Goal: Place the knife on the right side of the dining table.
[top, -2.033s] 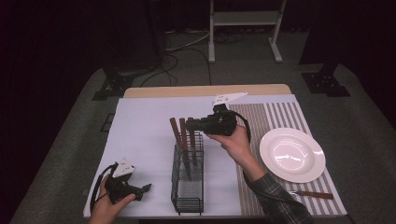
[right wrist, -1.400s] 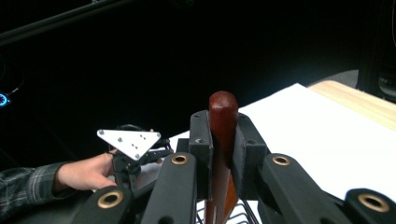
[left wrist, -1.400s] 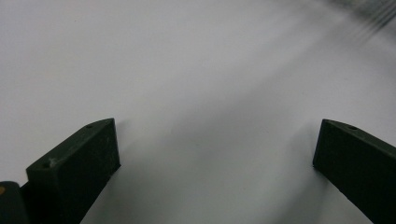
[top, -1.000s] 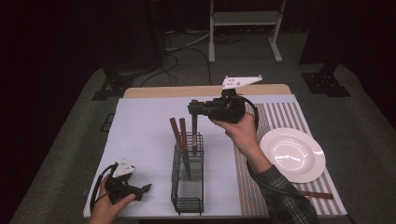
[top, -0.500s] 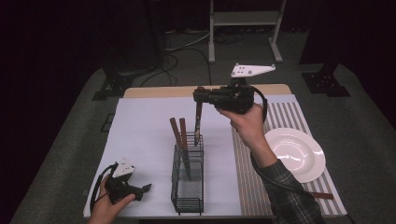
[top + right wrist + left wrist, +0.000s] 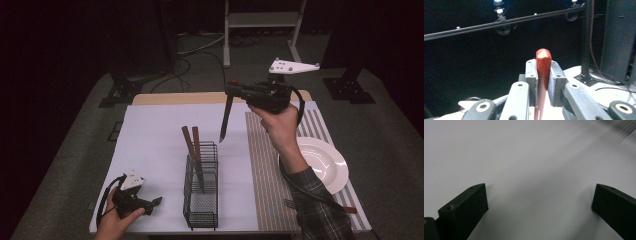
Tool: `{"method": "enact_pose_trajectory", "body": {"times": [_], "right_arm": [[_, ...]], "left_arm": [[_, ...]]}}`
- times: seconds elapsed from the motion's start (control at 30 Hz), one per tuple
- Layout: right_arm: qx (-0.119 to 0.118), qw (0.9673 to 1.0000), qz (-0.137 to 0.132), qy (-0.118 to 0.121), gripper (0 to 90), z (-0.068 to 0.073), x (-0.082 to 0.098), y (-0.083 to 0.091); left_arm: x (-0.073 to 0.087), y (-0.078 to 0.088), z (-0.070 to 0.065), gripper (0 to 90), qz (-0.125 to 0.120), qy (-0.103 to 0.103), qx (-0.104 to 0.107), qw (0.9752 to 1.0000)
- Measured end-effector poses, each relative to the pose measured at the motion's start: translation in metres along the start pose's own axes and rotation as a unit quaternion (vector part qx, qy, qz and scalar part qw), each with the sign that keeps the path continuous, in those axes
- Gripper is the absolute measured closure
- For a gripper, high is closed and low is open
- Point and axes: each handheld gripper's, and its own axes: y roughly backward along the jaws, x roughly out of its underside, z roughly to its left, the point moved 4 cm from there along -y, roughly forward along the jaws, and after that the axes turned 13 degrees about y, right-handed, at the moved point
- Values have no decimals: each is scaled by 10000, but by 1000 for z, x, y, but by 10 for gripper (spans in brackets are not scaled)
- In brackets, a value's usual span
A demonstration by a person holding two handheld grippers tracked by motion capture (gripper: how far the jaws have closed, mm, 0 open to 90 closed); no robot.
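My right gripper point(image 6: 231, 89) is raised above the back of the table, shut on the red-brown handle of a utensil point(image 6: 225, 120). The utensil hangs down from the jaws, its dark lower end free in the air just behind the black wire basket point(image 6: 200, 200). In the right gripper view the rounded handle end point(image 6: 543, 56) sticks up between the pads of my right gripper point(image 6: 543, 71). Two more wooden-handled utensils point(image 6: 191, 142) stand slanted in the basket. My left gripper point(image 6: 152, 202) rests near the table's front left corner, open, with bare white tabletop between its fingers point(image 6: 539, 202).
A white plate point(image 6: 320, 162) lies on a striped placemat point(image 6: 267, 165) to the right of the basket. A fork point(image 6: 320, 206) with a brown handle lies at the placemat's front edge. The white cloth point(image 6: 155, 145) left of the basket is bare.
My right gripper has risen and drifted back and to the right, lifting the utensil up out of the basket until its lower end hangs free. The left gripper has stayed put.
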Motion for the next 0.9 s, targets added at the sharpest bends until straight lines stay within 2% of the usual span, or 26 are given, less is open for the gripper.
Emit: {"method": "enact_pose_trajectory", "body": {"times": [0.2,0.47,0.63,0.9], "right_arm": [[457,9989,17,54,799,-12,7,13],[1035,9946,13,7,798,-31,21,28],[1402,9901,104,-50,798,-44,33,37],[1995,9796,124,-213,797,-67,56,51]], "left_arm": [[0,0,0,0,-8,10,4,10000],[0,0,0,0,-9,0,-1,10000],[0,0,0,0,-11,3,-1,10000],[0,0,0,0,-18,4,0,10000]]}}
